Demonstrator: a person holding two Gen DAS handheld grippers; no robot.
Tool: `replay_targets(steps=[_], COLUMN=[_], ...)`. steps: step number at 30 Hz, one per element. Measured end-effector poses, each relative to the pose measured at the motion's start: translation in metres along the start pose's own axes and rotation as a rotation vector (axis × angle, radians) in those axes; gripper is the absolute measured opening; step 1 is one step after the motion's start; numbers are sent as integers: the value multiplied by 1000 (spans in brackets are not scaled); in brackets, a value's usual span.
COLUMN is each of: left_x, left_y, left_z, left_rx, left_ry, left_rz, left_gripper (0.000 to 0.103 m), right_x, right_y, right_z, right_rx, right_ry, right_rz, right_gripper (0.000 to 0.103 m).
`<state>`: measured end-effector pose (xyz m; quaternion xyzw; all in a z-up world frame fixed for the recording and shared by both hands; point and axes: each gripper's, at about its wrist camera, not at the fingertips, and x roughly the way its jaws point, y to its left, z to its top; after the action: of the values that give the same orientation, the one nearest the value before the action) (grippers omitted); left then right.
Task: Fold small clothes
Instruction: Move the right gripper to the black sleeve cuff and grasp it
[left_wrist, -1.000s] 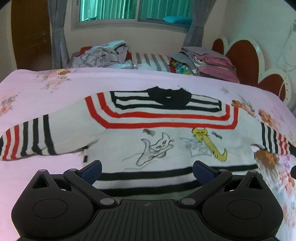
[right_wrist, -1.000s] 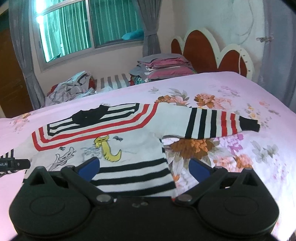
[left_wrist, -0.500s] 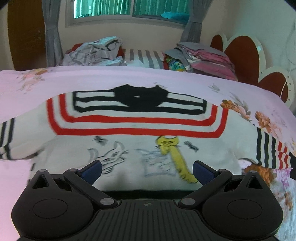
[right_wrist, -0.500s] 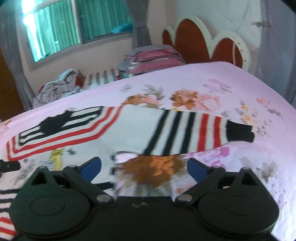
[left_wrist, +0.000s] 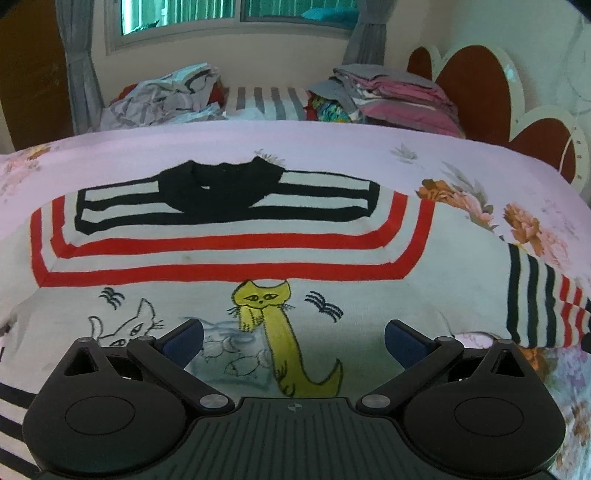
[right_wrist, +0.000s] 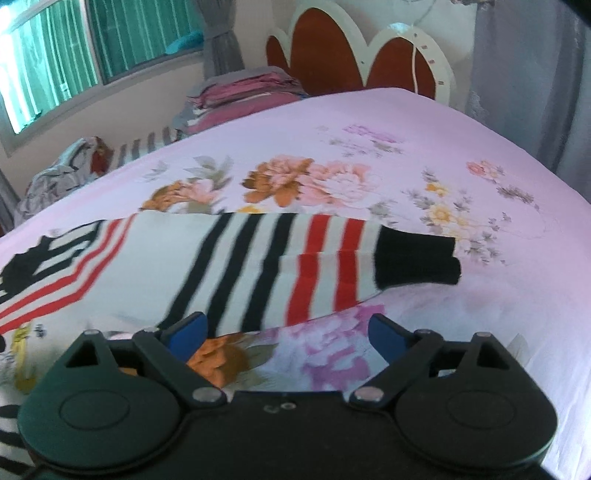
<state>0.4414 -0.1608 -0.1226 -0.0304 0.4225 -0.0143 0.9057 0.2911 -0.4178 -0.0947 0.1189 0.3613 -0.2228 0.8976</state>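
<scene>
Hovering left hand-held gripper (left_wrist: 293, 341): jaws spread wide, nothing clamped; it hangs over the sweater's chest, with the yellow cat drawing (left_wrist: 280, 332) between the blue pads.
Right hand-held gripper (right_wrist: 288, 334): jaws apart and just been narrowing a little, with nothing between them; only floral bedsheet lies under the gap, just short of the sweater's sleeve.
Sweater (left_wrist: 229, 254): spread flat on the bed, front up, white with red and black stripes and a black collar on its far side.
Cat outline (left_wrist: 129, 325): a line drawing on the sweater, just left of the yellow cat.
Sleeve (right_wrist: 295, 266): stretched out sideways from the sweater's body, banded black then red, ending in a black cuff (right_wrist: 417, 258) lying on the sheet.
Bed (right_wrist: 369, 122): pink sheet printed with flowers, carrying the sweater.
Crumpled clothes (left_wrist: 162, 98): a loose heap beyond the sweater, past the bed's far edge.
Folded stack (left_wrist: 388, 96): pink and grey pieces beyond the sweater, beside the headboard.
Headboard (right_wrist: 343, 51): red with white scalloped edging, beyond the sweater's sleeve.
Window (left_wrist: 236, 11): beyond the sweater, green-tinted, with grey curtains at each side.
</scene>
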Motion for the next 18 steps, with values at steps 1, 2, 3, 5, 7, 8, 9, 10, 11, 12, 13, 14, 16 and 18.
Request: replay_targets(steps=[1,2,3,5,7,8,9,10,11,12,13,14,16,18], left_x=[3,5,6,10,14,15,17,18,20,21,21,22,23,24], left_y=[-1,-2,-3,-4,-2,-2,-1,0,0,1,1,2,2,4], left_z=[2,3,4,6,7,7,8,9,10,11,12,13,14,15], left_rx=[-2,-2,-2,1,4,3,0,-4,-5,-6,-7,-8,-5,0], left_ry=[3,1,-3,-5,1,4,8,13,17,20,22,22,20,17], left_rz=[-1,3,9,14,21,22,21,20,22,26,29,31,34,45], left_gripper=[103,103,103,103,103,103,103,103,103,103,103,103,103,103], right_x=[4,10,16,24,32,36,40,43,48,52,56,58,61,64], right_y=[-4,-9,-14,-25,-34,-37,-39,-42,-46,-49,-53,-55,-59,-60], right_z=[1,3,4,6,8,10,12,13,15,16,18,19,22,24], right_rx=[6,17,35,70,105,113,119,128,148,167,191,208,224,230], right_ry=[4,11,21,33,42,40,39,41,43,44,43,38,20,12], right_rz=[-8,-15,-21,-30,-29,-32,-38,-40,-38,-36,-33,-34,-42,-40], right_gripper=[89,86,84,84,83,83,82,81,78,73,71,66,55,37])
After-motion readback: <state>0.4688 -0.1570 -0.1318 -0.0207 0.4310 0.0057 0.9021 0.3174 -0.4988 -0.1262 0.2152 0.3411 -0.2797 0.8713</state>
